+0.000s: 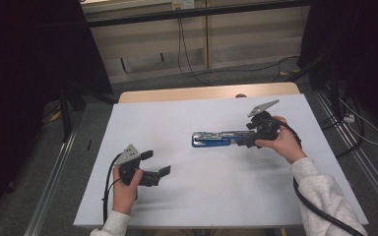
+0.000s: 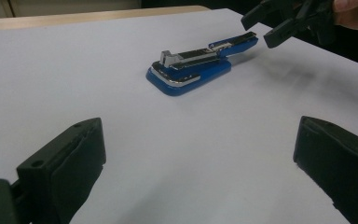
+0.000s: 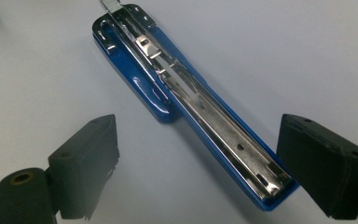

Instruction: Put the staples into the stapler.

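Stapler: the blue stapler [image 1: 215, 139] lies a little right of centre in the high view, on the white surface, its top arm swung open and pointing toward the right gripper.
Right gripper: the right gripper [image 1: 241, 140] stands at the free end of the open arm; its jaws are wide apart, with the arm's tip [image 3: 265, 186] between them near the right pad, and no pad presses on it (no grip is seen).
Left gripper: the left gripper [image 1: 157, 164] is at the lower left of the high view, well apart from the stapler, jaws spread and nothing between them.
Edges: the stapler sits far from every edge of the white table top [image 1: 202, 187]; the near edge runs along the bottom of the frame, the far edge meets a wooden strip [image 1: 206, 92] at the top.
Open room: bare white surface lies between the two grippers and all around the left one.
Surface: smooth, matte, pale.
Room: grey floor [image 1: 142, 83] beyond the table, black cables [image 1: 187, 59] on it, a pale wall panel [image 1: 236, 39] at the top, dark curtains [image 1: 24, 59] at both sides.
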Available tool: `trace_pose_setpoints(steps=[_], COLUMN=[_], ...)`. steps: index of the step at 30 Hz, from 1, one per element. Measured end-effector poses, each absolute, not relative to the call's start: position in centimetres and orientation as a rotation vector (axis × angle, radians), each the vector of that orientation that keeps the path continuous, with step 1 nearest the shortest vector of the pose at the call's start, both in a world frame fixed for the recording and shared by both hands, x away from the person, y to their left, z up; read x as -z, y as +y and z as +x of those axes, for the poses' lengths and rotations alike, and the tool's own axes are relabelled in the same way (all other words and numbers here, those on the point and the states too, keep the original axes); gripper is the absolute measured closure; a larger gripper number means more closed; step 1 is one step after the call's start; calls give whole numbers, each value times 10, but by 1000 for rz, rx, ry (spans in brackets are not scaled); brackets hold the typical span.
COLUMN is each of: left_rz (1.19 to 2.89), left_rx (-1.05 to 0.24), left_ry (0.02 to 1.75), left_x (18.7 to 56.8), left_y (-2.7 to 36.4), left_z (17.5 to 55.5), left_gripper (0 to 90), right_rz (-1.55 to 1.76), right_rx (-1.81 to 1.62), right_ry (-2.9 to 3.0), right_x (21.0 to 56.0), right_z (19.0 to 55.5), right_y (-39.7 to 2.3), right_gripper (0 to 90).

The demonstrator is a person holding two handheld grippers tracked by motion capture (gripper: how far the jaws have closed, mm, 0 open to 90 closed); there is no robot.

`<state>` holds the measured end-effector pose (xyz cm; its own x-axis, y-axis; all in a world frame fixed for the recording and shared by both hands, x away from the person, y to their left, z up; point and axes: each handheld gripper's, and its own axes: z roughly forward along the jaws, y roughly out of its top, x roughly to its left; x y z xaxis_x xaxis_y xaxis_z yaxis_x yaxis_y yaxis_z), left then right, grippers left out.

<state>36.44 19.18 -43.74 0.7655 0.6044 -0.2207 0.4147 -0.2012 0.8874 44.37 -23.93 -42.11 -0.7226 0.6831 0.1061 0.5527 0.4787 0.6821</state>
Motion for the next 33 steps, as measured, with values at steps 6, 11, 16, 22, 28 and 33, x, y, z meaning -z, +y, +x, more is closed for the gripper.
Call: trace_pose_setpoints(steps=[6,11,16,22,28,33], left_rz=[1857,1850,1864,1865,1881,1926], left_rx=[-209,-224,-229,-259,-276,-260], left_ry=[795,819,876,880,858,862], left_x=[436,438,442,446,444,446], left_y=[178,169,160,154,141,129], left_z=[379,392,402,407,415,426], left_gripper=[34,37,49,177,387,585], right_rz=[1126,1186,1222,1241,1221,1249], right_rx=[-1061,-1066,-1068,-1073,-1043,-1027], right_ry=[2473,2422,2380,2352,2343,2329], right_x=[423,425,424,423,423,429], right_z=[435,429,424,417,409,404], right_y=[-251,-261,-268,-275,-279,-285], right_gripper=[140,170,259,444,646,747])
